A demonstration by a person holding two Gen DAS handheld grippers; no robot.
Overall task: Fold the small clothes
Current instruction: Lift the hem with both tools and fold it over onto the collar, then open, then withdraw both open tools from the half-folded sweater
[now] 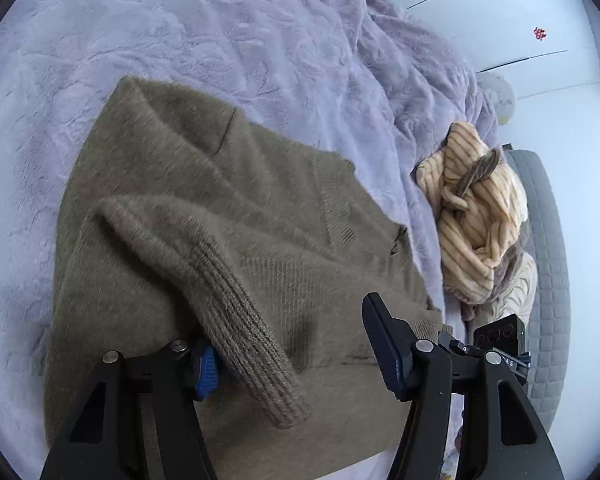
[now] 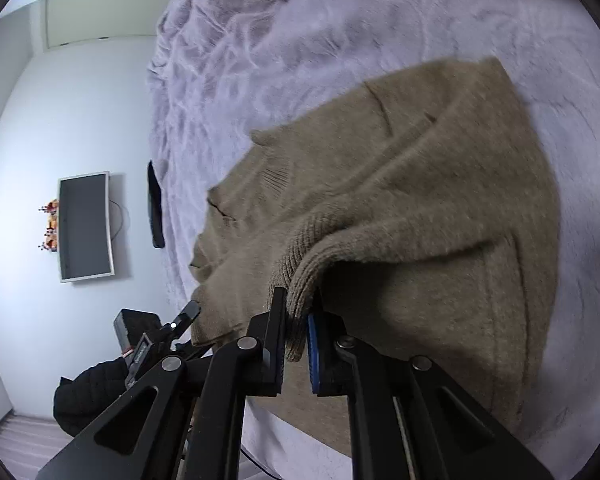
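An olive-brown knitted sweater (image 1: 204, 208) lies flat on the lilac fuzzy blanket (image 1: 220, 32). One sleeve is folded across its body, and the ribbed cuff (image 1: 260, 364) rests between the fingers of my left gripper (image 1: 296, 348). That gripper is open, with its jaws wide apart, just above the sweater's lower part. In the right wrist view the sweater (image 2: 420, 184) fills the middle. My right gripper (image 2: 296, 332) is shut on the ribbed cuff (image 2: 300, 276) of a sleeve and holds it over the sweater's body.
A cream striped plush garment (image 1: 472, 216) lies bunched at the blanket's right side, beside a grey quilted mattress edge (image 1: 548, 280). The right wrist view shows the other gripper (image 2: 156, 340), a dark sleeve (image 2: 88, 396), a wall monitor (image 2: 85, 226) and the bed's edge (image 2: 156, 204).
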